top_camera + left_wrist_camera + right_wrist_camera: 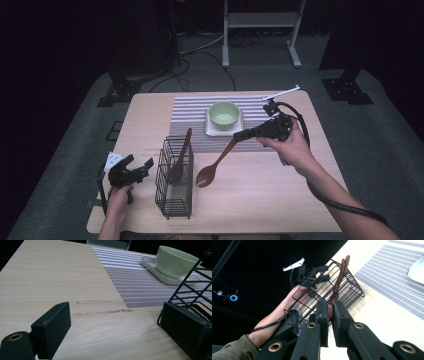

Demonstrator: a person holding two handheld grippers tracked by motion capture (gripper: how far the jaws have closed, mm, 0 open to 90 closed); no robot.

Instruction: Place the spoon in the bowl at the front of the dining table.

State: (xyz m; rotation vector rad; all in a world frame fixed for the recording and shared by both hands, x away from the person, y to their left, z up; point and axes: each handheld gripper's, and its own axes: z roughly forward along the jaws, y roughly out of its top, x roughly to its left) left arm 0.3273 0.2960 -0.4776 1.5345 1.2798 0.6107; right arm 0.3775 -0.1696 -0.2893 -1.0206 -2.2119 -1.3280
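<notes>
Held by its thin handle in the closed right fingers (241, 135), the wooden spoon (214, 165) is seen mid-frame beside the wire basket (174, 200); it is judged stiff, light. The left fingers (141, 165) are open.

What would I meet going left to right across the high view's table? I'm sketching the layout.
Left gripper → wire basket holding one wooden spoon → second wooden spoon, held in the air → right gripper, shut on its handle.
</notes>
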